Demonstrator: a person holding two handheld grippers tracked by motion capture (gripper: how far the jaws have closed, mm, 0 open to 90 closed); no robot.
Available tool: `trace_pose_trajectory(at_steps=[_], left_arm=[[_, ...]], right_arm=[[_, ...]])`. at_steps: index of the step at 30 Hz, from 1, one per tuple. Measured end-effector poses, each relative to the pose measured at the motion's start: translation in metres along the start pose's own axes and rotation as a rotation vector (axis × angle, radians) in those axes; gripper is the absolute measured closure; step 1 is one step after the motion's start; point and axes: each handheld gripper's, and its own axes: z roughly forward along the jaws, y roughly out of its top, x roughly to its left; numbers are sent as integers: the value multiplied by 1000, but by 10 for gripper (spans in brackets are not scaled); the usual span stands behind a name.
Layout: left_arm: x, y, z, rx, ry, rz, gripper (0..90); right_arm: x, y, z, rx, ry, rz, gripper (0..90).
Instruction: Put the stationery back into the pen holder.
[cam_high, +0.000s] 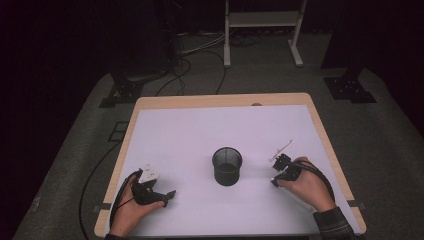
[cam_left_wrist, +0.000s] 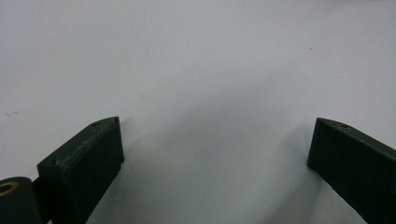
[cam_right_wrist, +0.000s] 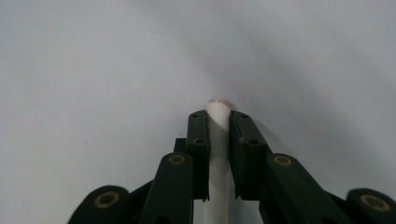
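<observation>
Between right hand-held gripper (cam_right_wrist: 218, 122) jaws: white pen (cam_right_wrist: 218, 140)

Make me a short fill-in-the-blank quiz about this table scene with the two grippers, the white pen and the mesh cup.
1. The right gripper is shut on a slim ____ pen.
2. The left gripper has its jaws ____, with nothing between them.
3. The black mesh cup stands ____ the two hands on the table.

Missing words: white; open; between
</observation>
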Motion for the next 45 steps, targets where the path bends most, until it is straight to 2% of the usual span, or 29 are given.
trace_pose_trajectory(at_steps=[5,20,24,29,36,45], left_arm=[[0,0,0,0,0,0,25],[0,0,0,0,-1,-3,25],[0,0,0,1,-1,-2,25],[0,0,0,1,-1,-2,24],[0,0,0,3,-1,0,25],[0,0,0,5,-1,2,24]], right_arm=[[-1,-2,-9,-76,22,8,779],[3,-3,-52,-389,102,28,779],[6,0,-61,-454,96,11,779],[8,4,-72,-541,115,-8,778],[12,16,-85,-630,133,-36,778],[16,36,-97,-713,158,-68,778]])
